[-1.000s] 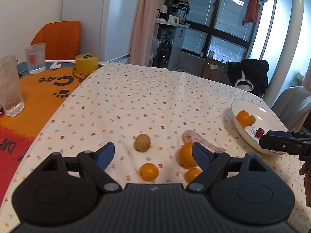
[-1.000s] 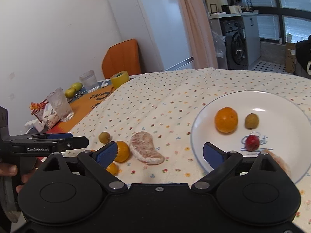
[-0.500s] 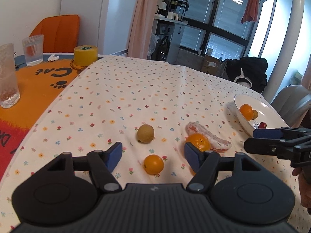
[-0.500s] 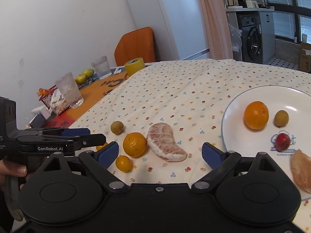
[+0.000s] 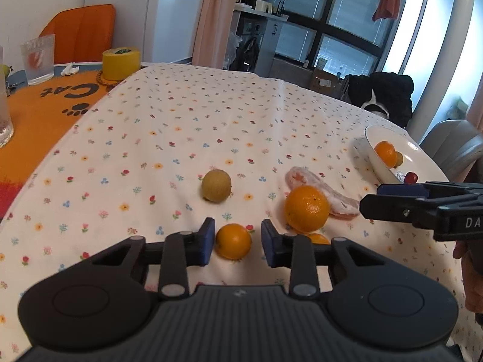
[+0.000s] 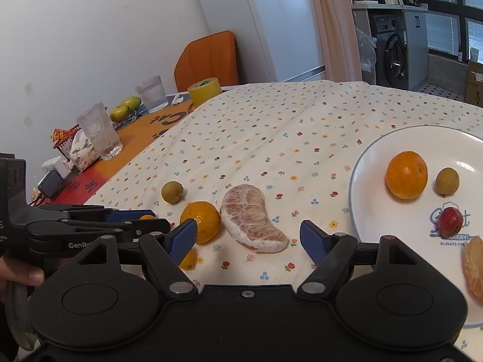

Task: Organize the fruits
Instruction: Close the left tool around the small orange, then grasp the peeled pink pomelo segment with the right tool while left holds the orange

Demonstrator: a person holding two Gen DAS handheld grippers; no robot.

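My left gripper (image 5: 238, 241) hovers low over the flowered cloth, open but narrowed around a small orange (image 5: 233, 240). Its left pad touches the fruit, and a gap shows at the right pad. A bigger orange (image 5: 307, 208), a second small orange (image 5: 315, 238) half hidden behind my right finger, a brown-green round fruit (image 5: 216, 185) and a peeled pomelo segment (image 6: 252, 218) lie nearby. My right gripper (image 6: 249, 238) is open just in front of that segment. The white plate (image 6: 368, 211) holds an orange (image 6: 406, 174), a small brown fruit (image 6: 447, 181), a red fruit (image 6: 450, 219) and another segment (image 6: 475, 268).
An orange cat mat (image 5: 36, 114) on the left carries two glasses (image 6: 99, 135), a yellow tape roll (image 5: 120, 63), green fruits (image 6: 123, 108) and snack packets. An orange chair (image 5: 81, 33) stands behind it, a grey chair (image 5: 452, 144) past the plate.
My left gripper dropped toward the small orange and its jaws narrowed around it. My right gripper swung left from the plate to the pomelo segment on the cloth.
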